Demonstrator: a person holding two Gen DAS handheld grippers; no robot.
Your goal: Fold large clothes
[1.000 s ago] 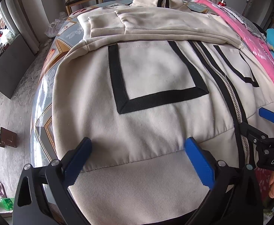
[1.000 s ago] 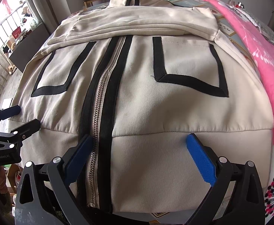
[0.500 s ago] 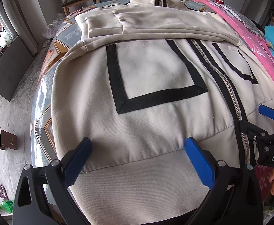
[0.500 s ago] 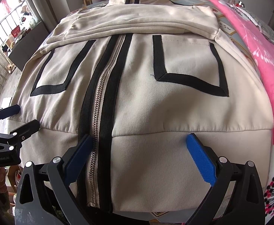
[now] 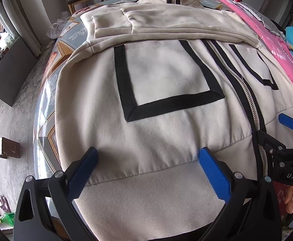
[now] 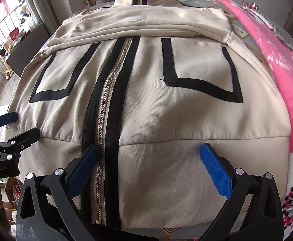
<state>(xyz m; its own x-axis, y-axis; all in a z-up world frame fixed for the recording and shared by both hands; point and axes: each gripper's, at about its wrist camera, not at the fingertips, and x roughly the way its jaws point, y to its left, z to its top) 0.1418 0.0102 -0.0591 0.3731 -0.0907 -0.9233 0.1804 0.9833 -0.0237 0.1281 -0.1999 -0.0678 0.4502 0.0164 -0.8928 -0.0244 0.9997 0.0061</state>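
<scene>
Both tools hover over the ribbed hem of a cream zip-up jacket (image 5: 166, 124) spread front-up on the patterned bench (image 5: 46, 104), sleeves folded across its chest. Left tool (image 5: 148, 166) and right tool (image 6: 148, 160) each have blue pads spread wide, pinching nothing. A pink blanket (image 6: 283, 64) lies just beside the jacket.

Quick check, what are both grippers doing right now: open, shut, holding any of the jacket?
Left gripper: open, holding nothing, over the jacket hem.
Right gripper: open, holding nothing, over the hem by the zipper.
</scene>
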